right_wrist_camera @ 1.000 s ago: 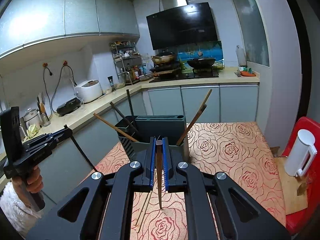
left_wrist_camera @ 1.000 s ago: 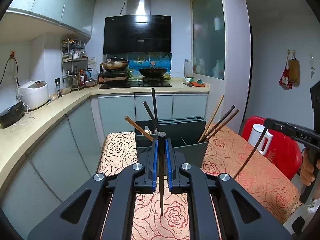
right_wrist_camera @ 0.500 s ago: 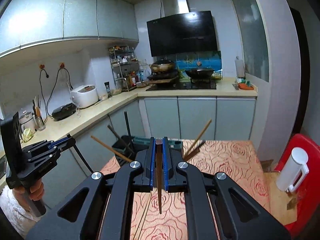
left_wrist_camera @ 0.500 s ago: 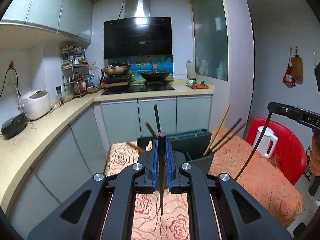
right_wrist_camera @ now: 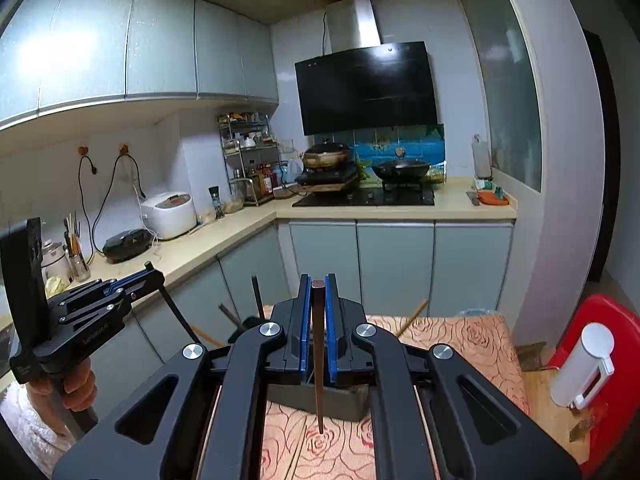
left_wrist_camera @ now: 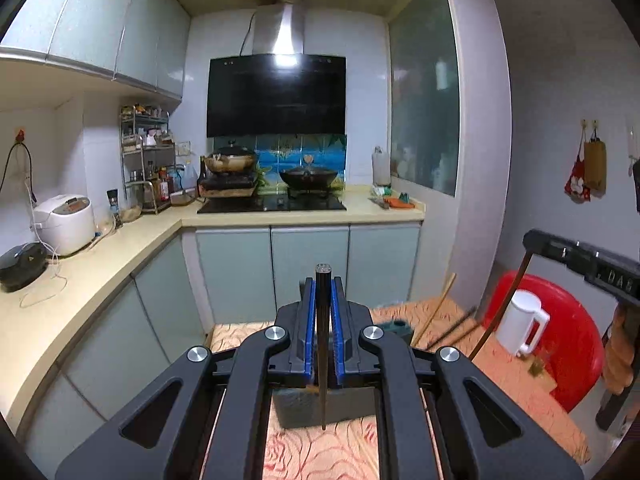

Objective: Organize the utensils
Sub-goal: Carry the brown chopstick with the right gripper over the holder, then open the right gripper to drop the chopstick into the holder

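The left tongs [left_wrist_camera: 323, 320] are pinched tight on a thin black chopstick [left_wrist_camera: 322, 352] that hangs straight down in the middle of the frame. The right tongs [right_wrist_camera: 318, 320] grip a dark brown wooden chopstick [right_wrist_camera: 318, 360] the same way.

Just behind each pair of tongs sits the dark grey plastic utensil holder [right_wrist_camera: 320, 400], low in the frame, on the bench with the orange rose-pattern cloth [right_wrist_camera: 472, 336]. More sticks lean out of it – a pale wooden chopstick [right_wrist_camera: 412, 316] points up to the right.

Each stick is held near its top, so it could swing. If it comes down crooked, I think the tip may hit the holder's rim or bump the leaning sticks – and slip out.
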Action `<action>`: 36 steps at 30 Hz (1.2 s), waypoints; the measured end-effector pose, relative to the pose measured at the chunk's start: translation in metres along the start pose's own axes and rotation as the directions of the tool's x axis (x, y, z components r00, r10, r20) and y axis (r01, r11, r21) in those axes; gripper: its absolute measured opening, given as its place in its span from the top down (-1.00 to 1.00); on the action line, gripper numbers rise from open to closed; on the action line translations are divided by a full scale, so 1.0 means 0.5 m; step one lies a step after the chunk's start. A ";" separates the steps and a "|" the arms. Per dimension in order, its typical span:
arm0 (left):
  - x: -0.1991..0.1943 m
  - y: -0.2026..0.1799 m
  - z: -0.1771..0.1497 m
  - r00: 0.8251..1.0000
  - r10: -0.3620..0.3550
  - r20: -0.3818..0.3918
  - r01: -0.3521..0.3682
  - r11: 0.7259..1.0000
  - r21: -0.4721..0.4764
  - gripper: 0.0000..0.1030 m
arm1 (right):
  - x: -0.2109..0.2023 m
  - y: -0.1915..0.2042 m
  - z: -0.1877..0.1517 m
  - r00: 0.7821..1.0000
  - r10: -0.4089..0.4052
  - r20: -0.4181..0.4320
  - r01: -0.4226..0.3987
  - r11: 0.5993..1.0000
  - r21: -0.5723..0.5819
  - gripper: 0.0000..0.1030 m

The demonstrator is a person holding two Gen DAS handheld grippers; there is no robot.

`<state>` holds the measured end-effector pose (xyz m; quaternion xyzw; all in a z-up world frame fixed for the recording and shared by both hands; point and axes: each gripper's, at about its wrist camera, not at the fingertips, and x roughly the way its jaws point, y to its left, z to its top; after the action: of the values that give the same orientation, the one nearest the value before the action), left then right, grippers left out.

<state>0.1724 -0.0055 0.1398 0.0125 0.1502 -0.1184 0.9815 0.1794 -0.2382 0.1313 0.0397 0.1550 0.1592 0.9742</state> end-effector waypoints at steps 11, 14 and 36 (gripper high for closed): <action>0.056 -0.027 0.074 0.998 -0.002 0.055 0.004 0.999 -0.038 0.86 | 0.060 0.005 0.069 0.996 -0.056 0.073 0.058 0.998 -0.018 0.85; 0.094 -0.040 0.072 0.999 0.006 0.035 -0.005 0.999 -0.032 0.86 | 0.087 0.004 0.075 0.994 -0.075 0.083 0.078 0.997 -0.030 0.85; 0.224 -0.020 -0.023 0.996 0.043 -0.074 -0.046 0.998 -0.042 0.85 | 0.238 -0.024 -0.021 0.996 -0.079 -0.030 0.078 0.997 -0.021 0.85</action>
<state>0.2704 -0.0399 0.0957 -0.0013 0.1883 -0.0928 0.9777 0.2870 -0.2106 0.0855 0.0213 0.1700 0.1229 0.9775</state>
